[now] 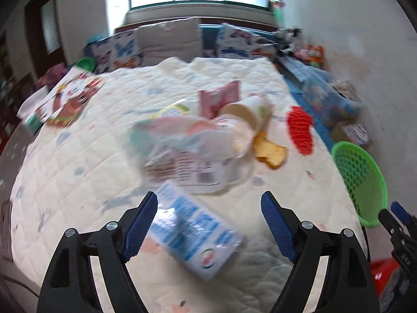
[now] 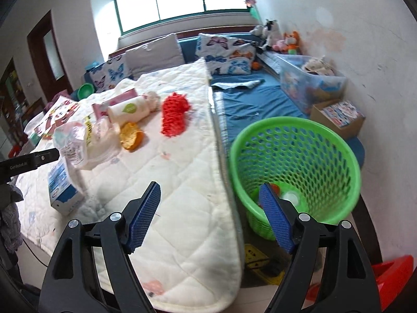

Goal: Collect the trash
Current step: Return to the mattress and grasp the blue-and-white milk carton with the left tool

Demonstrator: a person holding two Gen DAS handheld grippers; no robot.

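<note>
Progress was judged as early: most of the litter remained on the white quilted bed cover (image 2: 166, 182).

Reading the right wrist view from left to right, a blue-and-white cardboard carton (image 2: 62, 190) lay flat at the lower left of the frame. Just above it sat a crumpled clear plastic wrapper with printed labels (image 2: 75, 143). Right of that, at centre left, lay a white plastic bottle bearing a green leaf mark (image 2: 130, 110), on its side, with a pink packet (image 2: 114, 103) behind it and an orange peel-like scrap (image 2: 131, 137) in front. A red knobbly mesh item (image 2: 173, 116) rested further right, near the cover's edge. None of these had been collected.

The round green perforated plastic basket (image 2: 297, 167) stood beside the bed at centre right. Its bottom held a few pieces, one white and one orange-red; their nature could not be told.

The left gripper (image 1: 209, 225) stood with jaws wide apart above the carton, pads not pressing on it, and held nothing. The right gripper (image 2: 209, 215) was likewise spread and empty, with its right pad in front of the basket's near wall. The left wrist view was blurred.

Remaining work, on this evidence: at least six items to be moved to the basket.
</note>
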